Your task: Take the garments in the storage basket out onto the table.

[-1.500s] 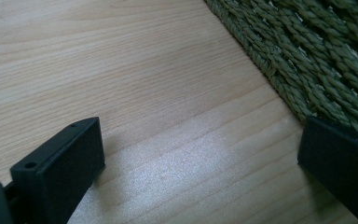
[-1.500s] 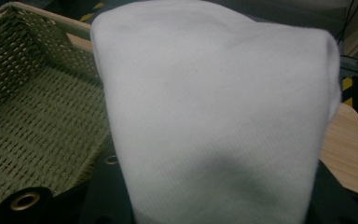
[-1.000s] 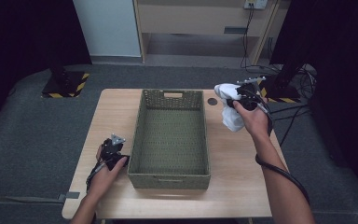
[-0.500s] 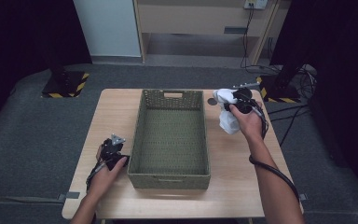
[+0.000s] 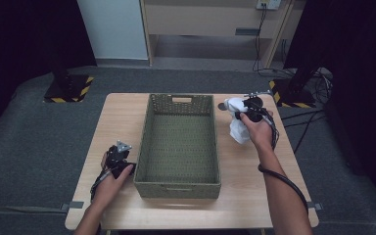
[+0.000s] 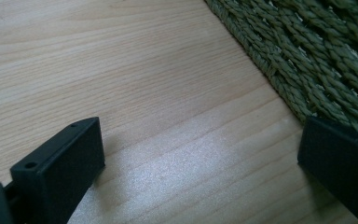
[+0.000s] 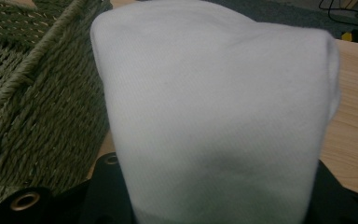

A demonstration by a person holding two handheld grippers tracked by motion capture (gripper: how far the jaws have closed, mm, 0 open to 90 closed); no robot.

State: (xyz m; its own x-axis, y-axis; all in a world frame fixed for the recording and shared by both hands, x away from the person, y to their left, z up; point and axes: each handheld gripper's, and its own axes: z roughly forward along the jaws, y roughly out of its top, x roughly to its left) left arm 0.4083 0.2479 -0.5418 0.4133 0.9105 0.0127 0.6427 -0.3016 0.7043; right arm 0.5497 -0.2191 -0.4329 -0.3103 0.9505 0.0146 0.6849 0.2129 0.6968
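A green woven basket (image 5: pixel 180 178) stands in the middle of the wooden table, with nothing inside it. My right gripper (image 5: pixel 238 108) is shut on a white cloth (image 5: pixel 237 128), held just above the table beside the basket's far right corner. The white cloth (image 7: pixel 214 107) drapes over the jaws in the right gripper view, with the basket wall (image 7: pixel 32 102) to its left. My left gripper (image 5: pixel 119 155) rests on the table against the basket's near left side. Its jaws stand wide open over bare wood (image 6: pixel 168 112), and the basket's weave (image 6: pixel 307 56) lies at the right.
A small dark round spot (image 5: pixel 221 105) lies on the table near the basket's far right corner. Cables (image 5: pixel 298 132) trail off the table's right edge. Grey floor surrounds the table, with a stand base (image 5: pixel 68 88) at the far left.
My right gripper has carried the white cloth leftward, closer to the basket's far right corner. The left gripper has stayed in place.
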